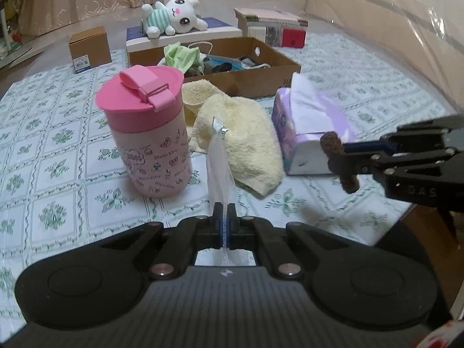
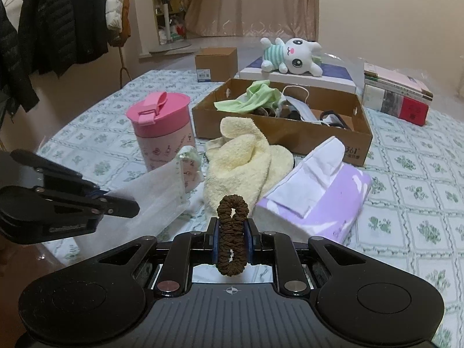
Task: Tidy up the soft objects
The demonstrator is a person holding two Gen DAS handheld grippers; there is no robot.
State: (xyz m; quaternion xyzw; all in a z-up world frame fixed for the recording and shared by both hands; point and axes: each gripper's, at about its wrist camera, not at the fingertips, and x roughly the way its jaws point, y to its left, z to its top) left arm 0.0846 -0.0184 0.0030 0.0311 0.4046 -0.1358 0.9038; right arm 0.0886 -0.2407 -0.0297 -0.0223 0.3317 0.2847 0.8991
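My left gripper is shut on a thin clear plastic packet that stands up from its jaws; in the right wrist view the left gripper holds the packet above the table's near left part. My right gripper is shut on a brown scrunchie, and it shows at the right of the left wrist view with the scrunchie. A yellow towel lies crumpled ahead of both. Behind it an open cardboard box holds a green cloth and masks.
A pink lidded cup stands left of the towel. A purple tissue pack lies to its right. A plush rabbit rests on a flat box at the back, with stacked books and a small carton. Jackets hang at far left.
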